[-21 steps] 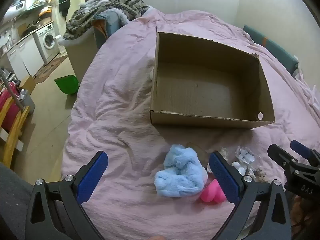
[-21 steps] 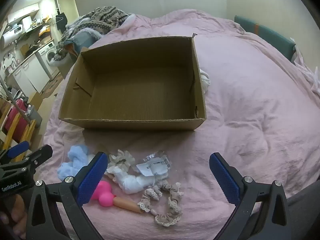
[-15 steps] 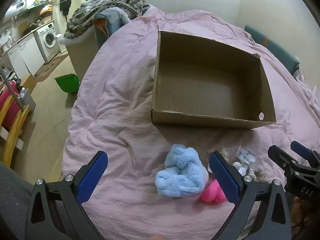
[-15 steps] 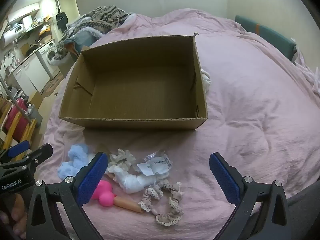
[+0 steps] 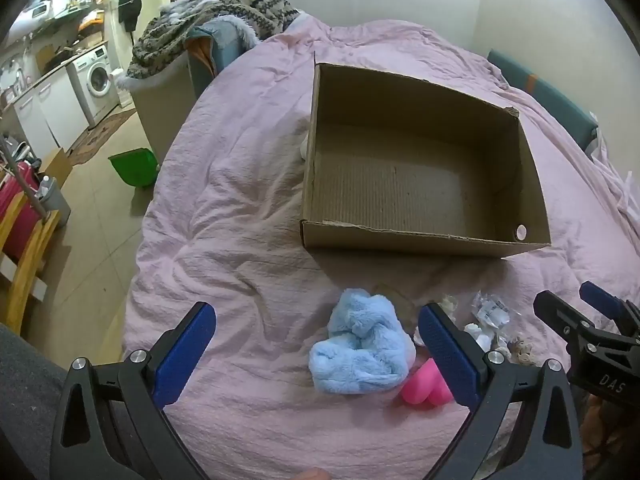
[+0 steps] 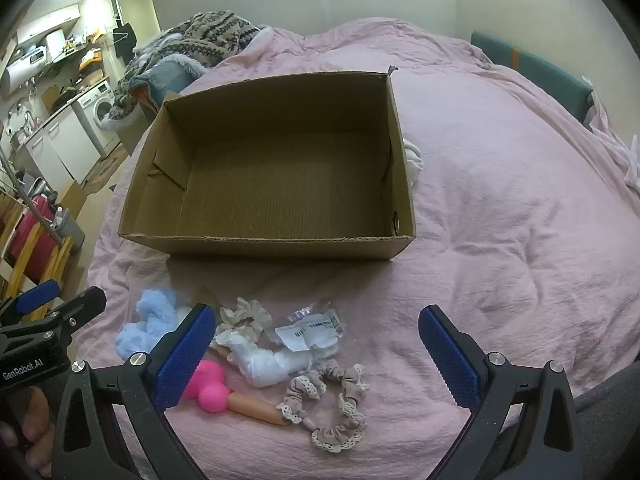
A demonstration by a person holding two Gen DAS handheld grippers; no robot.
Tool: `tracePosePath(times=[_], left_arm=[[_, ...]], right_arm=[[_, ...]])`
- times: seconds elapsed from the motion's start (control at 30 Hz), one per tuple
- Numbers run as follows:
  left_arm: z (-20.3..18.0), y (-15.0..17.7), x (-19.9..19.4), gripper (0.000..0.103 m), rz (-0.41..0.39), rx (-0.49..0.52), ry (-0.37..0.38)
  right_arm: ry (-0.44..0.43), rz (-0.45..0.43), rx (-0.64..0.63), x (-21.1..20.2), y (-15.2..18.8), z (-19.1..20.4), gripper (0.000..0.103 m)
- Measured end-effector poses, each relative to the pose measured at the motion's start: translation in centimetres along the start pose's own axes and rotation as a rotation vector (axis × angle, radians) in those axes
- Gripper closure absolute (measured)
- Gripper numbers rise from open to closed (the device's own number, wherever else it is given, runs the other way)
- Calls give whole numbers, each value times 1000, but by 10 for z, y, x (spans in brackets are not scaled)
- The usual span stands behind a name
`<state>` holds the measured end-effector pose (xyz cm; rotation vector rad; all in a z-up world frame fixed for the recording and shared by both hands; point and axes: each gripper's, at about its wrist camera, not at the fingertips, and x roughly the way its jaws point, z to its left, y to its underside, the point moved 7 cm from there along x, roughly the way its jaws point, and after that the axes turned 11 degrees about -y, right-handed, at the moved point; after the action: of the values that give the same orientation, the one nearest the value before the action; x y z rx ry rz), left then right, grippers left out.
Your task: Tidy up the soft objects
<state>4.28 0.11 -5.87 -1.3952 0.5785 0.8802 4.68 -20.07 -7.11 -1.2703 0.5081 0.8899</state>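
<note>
An empty open cardboard box (image 5: 420,240) (image 6: 260,246) sits on a pink bed cover (image 5: 240,200) (image 6: 500,220). In front of it lie a fluffy light blue cloth (image 5: 360,354) (image 6: 146,326), a pink toy with a tan handle (image 6: 216,390) (image 5: 420,388), a white cloth bundle (image 6: 268,362), a clear packet with a label (image 6: 312,328), a beige lace scrunchie (image 6: 332,404) and a cream scrunchie (image 6: 244,314). My left gripper (image 5: 316,354) is open above the blue cloth. My right gripper (image 6: 316,354) is open above the bundle and packet.
A pile of knitted blankets (image 5: 216,20) lies beyond the bed's far left. A green bin (image 5: 134,166) and a wooden chair (image 5: 24,248) stand on the floor at left. A white cloth (image 6: 414,160) lies by the box's right side. A teal headboard (image 6: 532,72) is at right.
Both grippers have stayed open and nearly still. The view has shifted only slightly; no object has moved.
</note>
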Motion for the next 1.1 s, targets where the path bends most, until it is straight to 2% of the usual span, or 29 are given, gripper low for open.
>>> tracePosePath(times=[1.1], left_arm=[[-2, 2, -1, 2, 11, 5, 0]], right_arm=[[2, 11, 7, 1, -2, 0, 0]])
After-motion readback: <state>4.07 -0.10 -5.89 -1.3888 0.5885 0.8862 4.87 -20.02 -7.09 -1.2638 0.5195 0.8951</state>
